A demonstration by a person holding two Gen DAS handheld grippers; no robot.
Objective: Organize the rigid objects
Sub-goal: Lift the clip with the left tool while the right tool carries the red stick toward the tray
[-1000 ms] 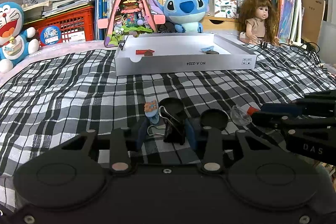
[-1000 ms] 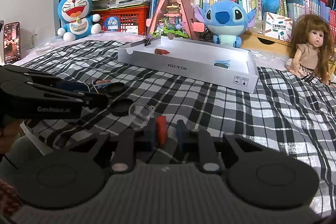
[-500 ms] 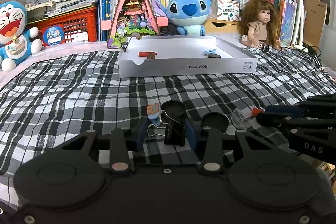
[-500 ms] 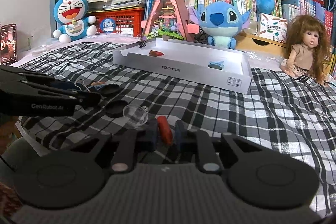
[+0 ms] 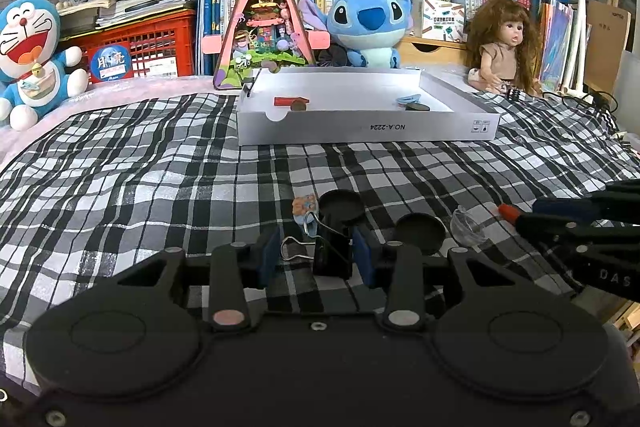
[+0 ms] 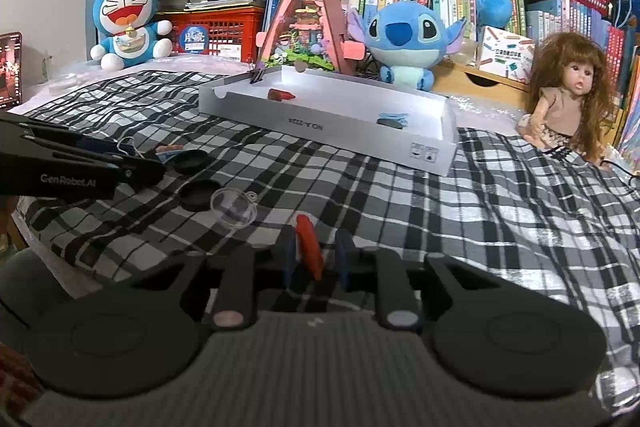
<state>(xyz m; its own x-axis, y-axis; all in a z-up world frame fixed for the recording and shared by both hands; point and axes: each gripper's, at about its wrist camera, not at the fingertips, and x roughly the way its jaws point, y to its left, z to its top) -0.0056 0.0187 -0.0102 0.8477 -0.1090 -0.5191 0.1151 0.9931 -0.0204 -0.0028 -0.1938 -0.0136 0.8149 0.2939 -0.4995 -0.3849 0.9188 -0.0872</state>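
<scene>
Binder clip (image 5: 332, 251) still grasped by left fingers (image 5: 267, 254); red piece (image 6: 309, 251), in clenched right fingers (image 6: 344, 254), now tilted.

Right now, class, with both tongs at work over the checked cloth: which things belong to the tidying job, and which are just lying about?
Job:
binder clip in left tongs
red piece in right tongs
white tray
two black lids
clear dome

Lying about:
Stitch plush
Doraemon plush
doll

"no.a-2224" upside down on the white box (image 5: 360, 127); "genrobot.ai" on the left gripper (image 6: 72, 181)
</scene>
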